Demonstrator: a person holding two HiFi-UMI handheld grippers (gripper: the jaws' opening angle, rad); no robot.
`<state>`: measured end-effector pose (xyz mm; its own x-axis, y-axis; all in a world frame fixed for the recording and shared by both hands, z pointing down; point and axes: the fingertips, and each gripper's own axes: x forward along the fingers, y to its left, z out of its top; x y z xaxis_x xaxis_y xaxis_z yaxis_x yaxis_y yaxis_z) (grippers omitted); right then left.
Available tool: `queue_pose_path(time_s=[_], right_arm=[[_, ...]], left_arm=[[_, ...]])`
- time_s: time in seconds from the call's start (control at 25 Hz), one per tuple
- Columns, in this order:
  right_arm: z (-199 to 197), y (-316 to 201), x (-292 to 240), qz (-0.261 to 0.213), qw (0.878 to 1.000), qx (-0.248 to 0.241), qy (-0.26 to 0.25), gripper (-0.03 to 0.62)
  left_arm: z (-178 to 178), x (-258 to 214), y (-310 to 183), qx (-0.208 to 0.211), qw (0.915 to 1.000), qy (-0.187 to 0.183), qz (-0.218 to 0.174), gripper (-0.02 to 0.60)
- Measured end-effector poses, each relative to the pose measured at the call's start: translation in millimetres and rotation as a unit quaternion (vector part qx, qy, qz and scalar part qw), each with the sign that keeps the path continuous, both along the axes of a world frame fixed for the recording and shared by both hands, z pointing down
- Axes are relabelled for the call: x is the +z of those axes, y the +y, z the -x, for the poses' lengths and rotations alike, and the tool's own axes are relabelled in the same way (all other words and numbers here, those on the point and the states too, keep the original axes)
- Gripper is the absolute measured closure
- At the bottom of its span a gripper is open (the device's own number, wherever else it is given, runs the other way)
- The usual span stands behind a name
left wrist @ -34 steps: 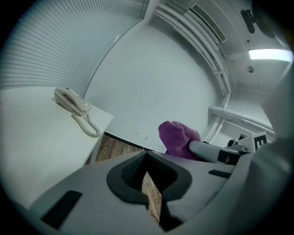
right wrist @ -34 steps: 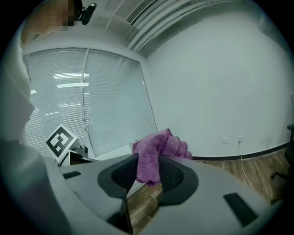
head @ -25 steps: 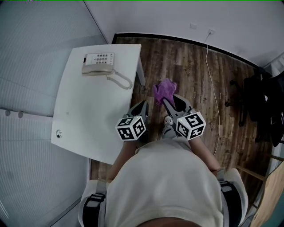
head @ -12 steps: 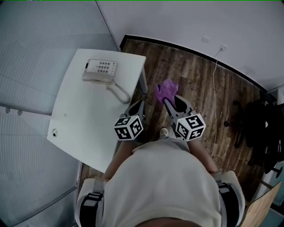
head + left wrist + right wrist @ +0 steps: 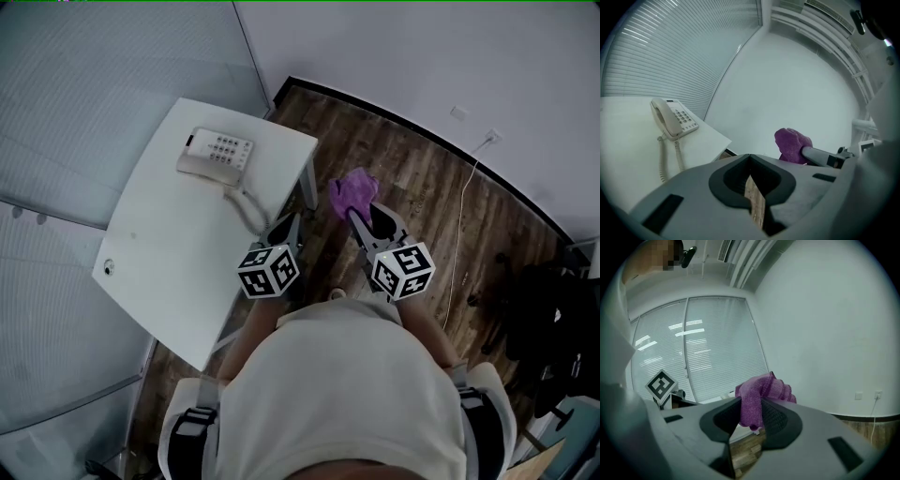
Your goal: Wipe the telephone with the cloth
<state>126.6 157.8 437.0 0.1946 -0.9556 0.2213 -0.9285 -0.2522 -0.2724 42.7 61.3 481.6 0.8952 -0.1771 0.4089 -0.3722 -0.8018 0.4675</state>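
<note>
The telephone is a pale cream desk set with the handset lying in its cradle along one side and a block of dark keys beside it. It sits in the upper left of the head view, near the far corner of a white table. Its coiled cord trails toward the lower right, and its near end passes behind the left gripper. In the left gripper view the telephone shows at the left, with the cord hanging down over the tabletop.

The cloth is purple, soft and bunched. It is off the table, over the wooden floor at the centre of the head view. The right gripper is clamped on the cloth, and a fold bulges above its dark pads. The left gripper has its jaws together with nothing between them, and past it the cloth shows at centre right.

The key markings are too small to read, and no brand can be made out. A small round item near the table's left edge is too tiny to identify. Dark shapes at the right edge are cut off and unclear. The only print is the black-and-white square patterns on each marker cube.
</note>
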Motion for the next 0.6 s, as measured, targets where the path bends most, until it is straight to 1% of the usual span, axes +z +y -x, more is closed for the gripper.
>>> queue_pose_path(time_s=[0.24,0.44,0.6], right_arm=[[-13,-13,7,0.001,0.999,-0.045,-0.003,0.464],[-14,-30,6,-0.005,0.997,-0.072,-0.008,0.464],[-10,-50,4,-0.008,0.995,-0.096,-0.006,0.464]], left_arm=[[2,4,-13,-0.057,0.9983,-0.005,-0.003,0.560],[21,1,-26,-0.102,0.9948,-0.008,-0.004,0.560],[41,2,-41,-0.139,0.9902,-0.012,-0.001,0.560]])
